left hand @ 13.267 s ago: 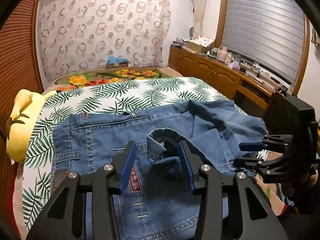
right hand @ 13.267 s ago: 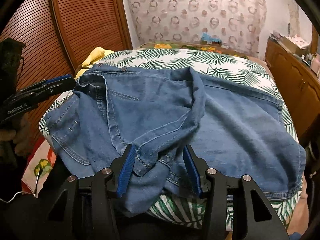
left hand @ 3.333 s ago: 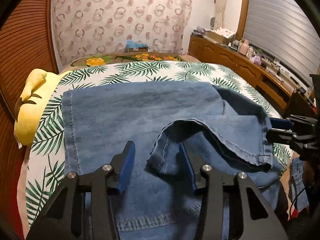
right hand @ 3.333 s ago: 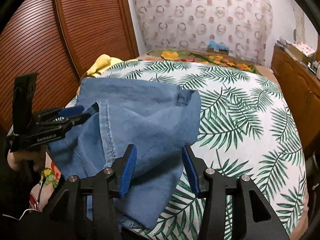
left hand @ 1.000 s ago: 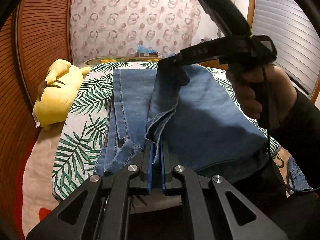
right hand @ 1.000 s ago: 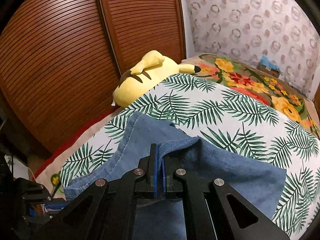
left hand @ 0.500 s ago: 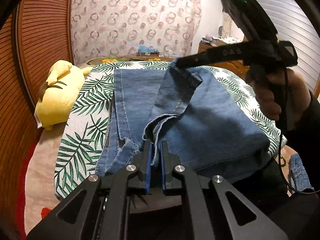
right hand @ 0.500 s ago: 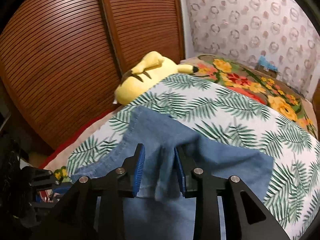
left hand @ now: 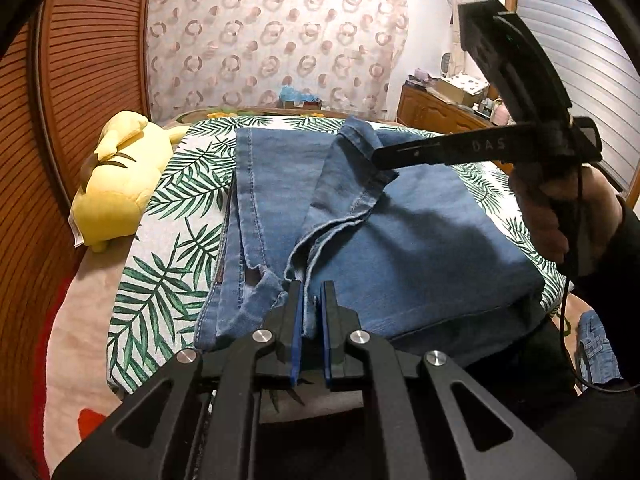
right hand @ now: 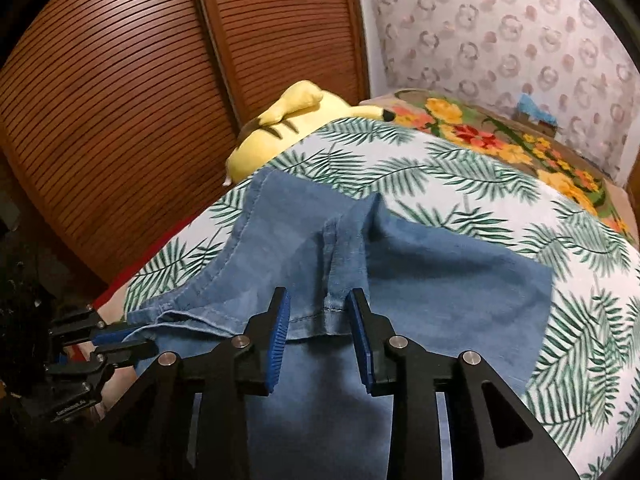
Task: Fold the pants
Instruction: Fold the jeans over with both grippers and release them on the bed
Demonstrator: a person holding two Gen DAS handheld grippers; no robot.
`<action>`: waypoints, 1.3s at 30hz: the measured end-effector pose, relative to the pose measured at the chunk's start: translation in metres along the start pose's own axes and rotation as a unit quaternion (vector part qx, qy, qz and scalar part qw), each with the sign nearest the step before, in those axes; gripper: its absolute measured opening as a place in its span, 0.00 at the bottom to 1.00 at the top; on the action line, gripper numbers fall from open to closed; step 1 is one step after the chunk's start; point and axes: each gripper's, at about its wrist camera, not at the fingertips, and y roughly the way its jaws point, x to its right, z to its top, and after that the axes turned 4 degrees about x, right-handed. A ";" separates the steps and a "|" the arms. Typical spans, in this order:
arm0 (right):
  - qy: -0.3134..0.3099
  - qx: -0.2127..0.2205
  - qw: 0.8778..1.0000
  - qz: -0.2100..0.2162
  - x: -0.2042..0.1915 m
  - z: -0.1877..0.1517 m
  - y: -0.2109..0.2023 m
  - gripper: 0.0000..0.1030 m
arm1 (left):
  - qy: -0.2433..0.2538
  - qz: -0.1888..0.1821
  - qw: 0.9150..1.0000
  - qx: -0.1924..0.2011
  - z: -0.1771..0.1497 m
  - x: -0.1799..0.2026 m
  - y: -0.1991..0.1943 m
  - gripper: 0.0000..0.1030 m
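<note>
My left gripper (left hand: 311,300) was clamped tight on a hem edge of the pants (left hand: 420,248), the blue pads pressed together with a thin strip of denim pinched between them. My right gripper (right hand: 318,320) stood with its jaws apart and closing; a raised ridge of denim ran up between the pads at 12 o'clock, and neither pad pressed on it. In the left wrist view that right gripper reached in from 2 o'clock, its tip at the lifted fold, with my hand (left hand: 560,216) on the handle.

The pants lay folded on the palm-leaf bedspread (left hand: 160,280), filling the middle of the bed. In the left wrist view the long seamed edge ran from 12 o'clock down towards 7 o'clock, and the near folded edge hung over the bed's side at about 4 o'clock. In the right wrist view the far corner sat at 3 o'clock, with bare bedspread beyond it from 12 to 4 o'clock, the most open room. At 9 o'clock in the left wrist view a yellow plush toy (left hand: 120,184) lay just beside the bedspread's edge, near the slatted wooden doors (right hand: 120,100), so that side was tight. A wooden dresser (left hand: 436,108) stood well apart at 2 o'clock.
</note>
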 end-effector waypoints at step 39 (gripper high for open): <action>0.012 -0.038 0.999 -0.035 0.010 0.000 0.029 0.40 | -0.001 0.039 0.999 -0.005 0.022 -0.016 0.030 0.65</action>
